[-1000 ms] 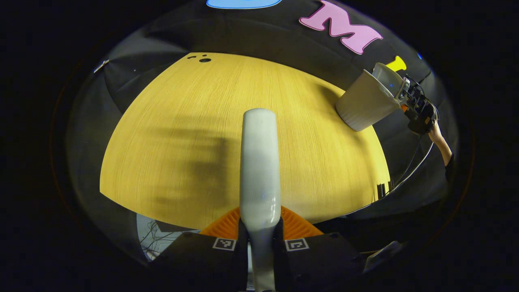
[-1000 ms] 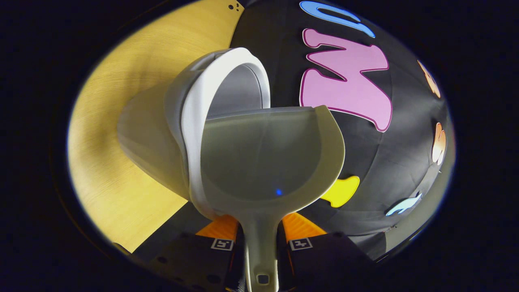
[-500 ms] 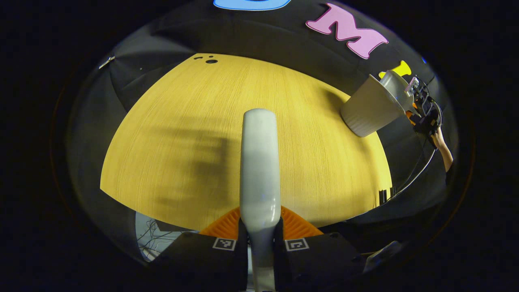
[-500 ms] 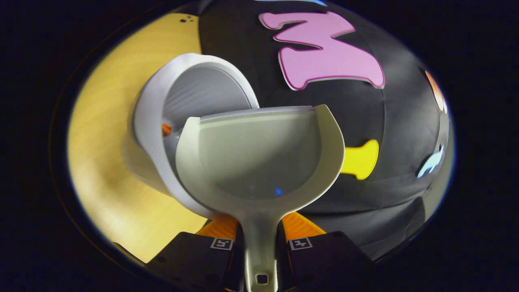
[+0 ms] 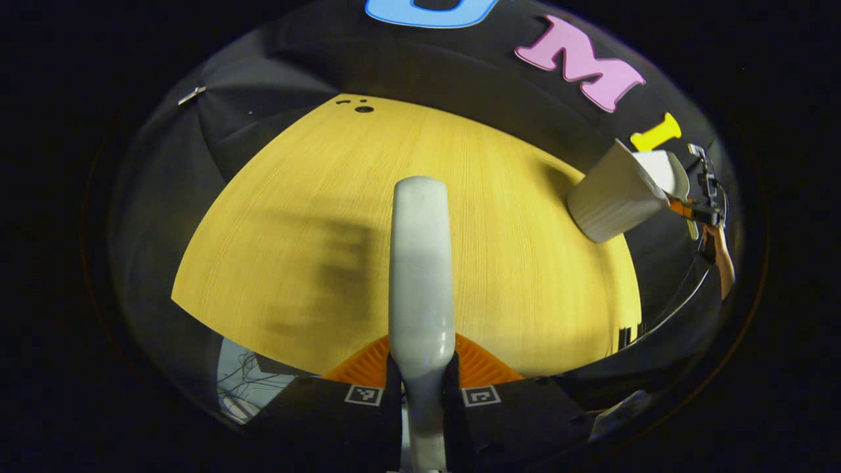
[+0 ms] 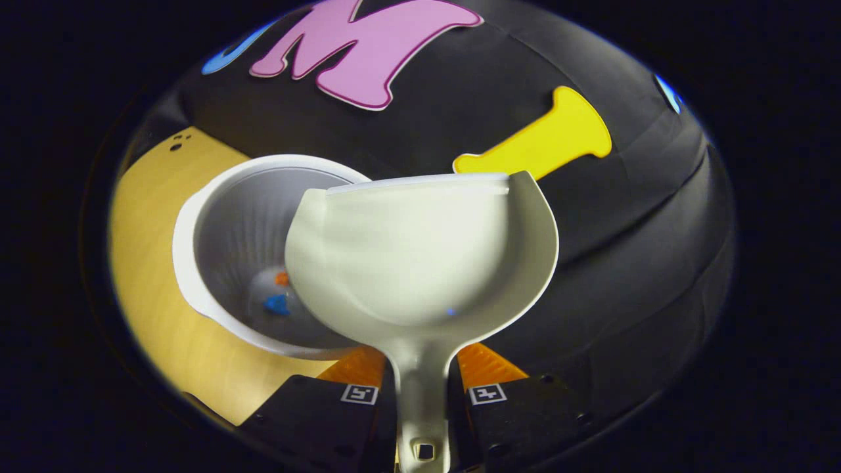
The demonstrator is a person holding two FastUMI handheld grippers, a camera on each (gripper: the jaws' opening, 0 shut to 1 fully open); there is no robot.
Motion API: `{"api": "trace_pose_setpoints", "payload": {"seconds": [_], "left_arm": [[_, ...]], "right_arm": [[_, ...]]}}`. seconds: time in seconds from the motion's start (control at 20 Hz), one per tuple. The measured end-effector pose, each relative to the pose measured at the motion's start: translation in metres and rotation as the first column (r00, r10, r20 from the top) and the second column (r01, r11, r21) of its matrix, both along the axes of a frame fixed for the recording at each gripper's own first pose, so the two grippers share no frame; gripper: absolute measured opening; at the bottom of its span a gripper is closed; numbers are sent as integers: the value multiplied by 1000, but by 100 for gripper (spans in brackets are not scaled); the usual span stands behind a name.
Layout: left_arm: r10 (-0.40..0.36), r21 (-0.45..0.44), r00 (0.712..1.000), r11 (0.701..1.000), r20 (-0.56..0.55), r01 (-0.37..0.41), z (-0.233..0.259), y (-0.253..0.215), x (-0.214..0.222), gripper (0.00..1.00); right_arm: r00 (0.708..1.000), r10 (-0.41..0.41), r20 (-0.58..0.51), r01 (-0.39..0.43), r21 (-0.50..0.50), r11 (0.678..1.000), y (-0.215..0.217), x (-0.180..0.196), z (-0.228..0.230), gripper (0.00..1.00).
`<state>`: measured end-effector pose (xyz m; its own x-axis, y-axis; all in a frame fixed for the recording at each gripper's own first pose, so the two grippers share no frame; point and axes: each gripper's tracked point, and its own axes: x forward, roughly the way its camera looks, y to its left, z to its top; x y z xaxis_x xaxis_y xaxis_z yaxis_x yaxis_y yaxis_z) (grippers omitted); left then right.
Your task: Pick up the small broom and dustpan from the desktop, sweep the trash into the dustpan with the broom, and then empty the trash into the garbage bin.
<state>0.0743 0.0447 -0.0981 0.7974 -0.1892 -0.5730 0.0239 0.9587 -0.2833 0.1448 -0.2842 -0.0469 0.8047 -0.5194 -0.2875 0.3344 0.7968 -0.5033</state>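
Note:
My left gripper (image 5: 422, 381) is shut on the pale broom handle (image 5: 421, 269), which sticks out above the yellow wooden desktop (image 5: 315, 217). My right gripper (image 6: 424, 387) is shut on the handle of the cream dustpan (image 6: 420, 256); its scoop looks bare inside and hangs beside and partly over the white garbage bin (image 6: 223, 249). Small orange and blue bits of trash (image 6: 277, 295) lie at the bin's bottom. In the left gripper view the bin (image 5: 614, 197) stands at the desk's far right edge, with the dustpan (image 5: 667, 172) and the right gripper (image 5: 696, 210) at its rim.
Black booth cloth rises behind the desk. A small round hole (image 5: 363, 109) sits near the desk's far corner. A hand (image 5: 719, 253) holds the right gripper past the desk's right edge, with a cable trailing below. Cables lie on the floor (image 5: 246, 387) under the desk's near edge.
The right gripper has swung back from the bin's mouth and levelled out, so the bin's inside with its trash now shows. The left gripper with the broom has drifted slightly.

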Motion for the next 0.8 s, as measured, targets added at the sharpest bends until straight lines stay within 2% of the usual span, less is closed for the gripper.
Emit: {"api": "trace_pose_setpoints", "payload": {"seconds": [0.05, 0.15, 0.25, 0.35, 0.45, 0.5, 0.65, 0.75, 0.8], "left_arm": [[9, 2, 1000, 1000, 10, -9, 4, 2, 2, 29], [17, 21, 1000, 1000, 26, -17, 11, 7, 4, 29], [15, 33, 999, 999, 35, -16, 17, 7, 6, 29], [11, 46, 999, 999, 41, -13, 19, 6, 6, 29], [4, 50, 999, 999, 50, -6, 19, 4, 7, 29], [0, 52, 998, 999, 55, -3, 19, 3, 7, 29], [-18, 49, 997, 999, 72, 15, 15, -2, 14, 29], [-28, 52, 997, 998, 73, 24, 8, -2, 18, 29], [-32, 53, 997, 998, 76, 28, 5, -2, 20, 29]], "right_arm": [[1000, 1, 28, -3, 60, 998, 3, 1, -1, 38], [995, 1, 97, -18, 179, 984, 11, 5, 4, 35], [985, 0, 171, -55, 311, 949, 25, 9, 14, 35], [973, 14, 230, -105, 388, 915, 47, 5, 28, 35], [960, 43, 278, -161, 419, 893, 76, -12, 44, 35], [955, 56, 291, -180, 422, 888, 90, -22, 48, 39], [944, 111, 309, -246, 441, 863, 146, -47, 53, 31], [939, 164, 303, -291, 443, 848, 185, -57, 48, 39], [935, 192, 298, -315, 452, 835, 205, -60, 45, 31]]}}
